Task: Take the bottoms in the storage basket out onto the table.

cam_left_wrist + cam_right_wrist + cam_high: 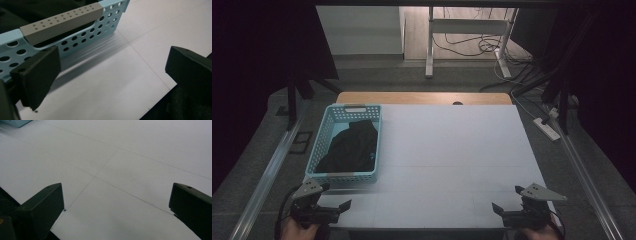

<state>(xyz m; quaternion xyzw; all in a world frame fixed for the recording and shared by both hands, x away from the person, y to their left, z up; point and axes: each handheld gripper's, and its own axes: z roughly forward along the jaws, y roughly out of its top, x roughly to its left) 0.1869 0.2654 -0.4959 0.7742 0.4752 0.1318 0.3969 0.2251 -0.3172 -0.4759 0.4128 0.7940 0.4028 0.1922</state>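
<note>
We see a light blue perforated basket on the left part of the white table, with a black garment bundled inside it. Its grey handle strip faces our left gripper, which sits just beside the basket's near wall, jaws spread wide and touching nothing. Our right gripper rests well apart at the table's near right edge, jaws likewise wide and empty. We find no readable writing.
</note>
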